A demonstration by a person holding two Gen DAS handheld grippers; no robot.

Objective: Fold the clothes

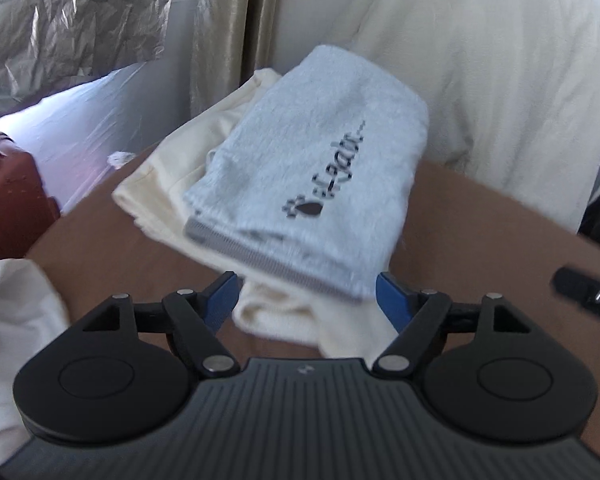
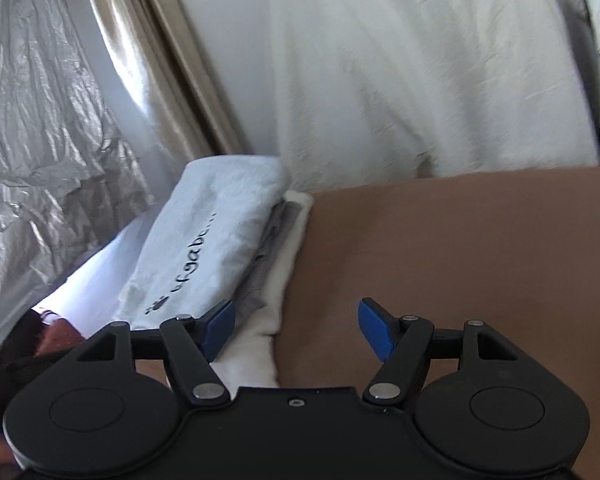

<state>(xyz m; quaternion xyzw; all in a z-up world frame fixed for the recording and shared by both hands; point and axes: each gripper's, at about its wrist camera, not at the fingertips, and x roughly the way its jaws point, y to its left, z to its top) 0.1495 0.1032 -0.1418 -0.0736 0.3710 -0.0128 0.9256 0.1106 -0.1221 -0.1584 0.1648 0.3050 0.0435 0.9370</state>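
Observation:
A folded pale blue towel (image 1: 312,168) with dark lettering lies on top of a folded cream garment (image 1: 180,172) on the brown table (image 1: 480,232). My left gripper (image 1: 306,300) is open and empty, its blue pads just in front of the towel's grey hem. In the right wrist view the same towel (image 2: 216,240) lies on the cream garment (image 2: 280,280) at the table's left side. My right gripper (image 2: 296,330) is open and empty, its left pad by the stack's near edge.
Loose white cloth (image 1: 12,320) lies at the table's left. A large cream cloth (image 1: 480,80) hangs behind the table (image 2: 460,260). A gold curtain (image 2: 148,60) and crinkled silver foil (image 2: 32,120) are at the back left. The other gripper's tip (image 1: 584,288) shows at right.

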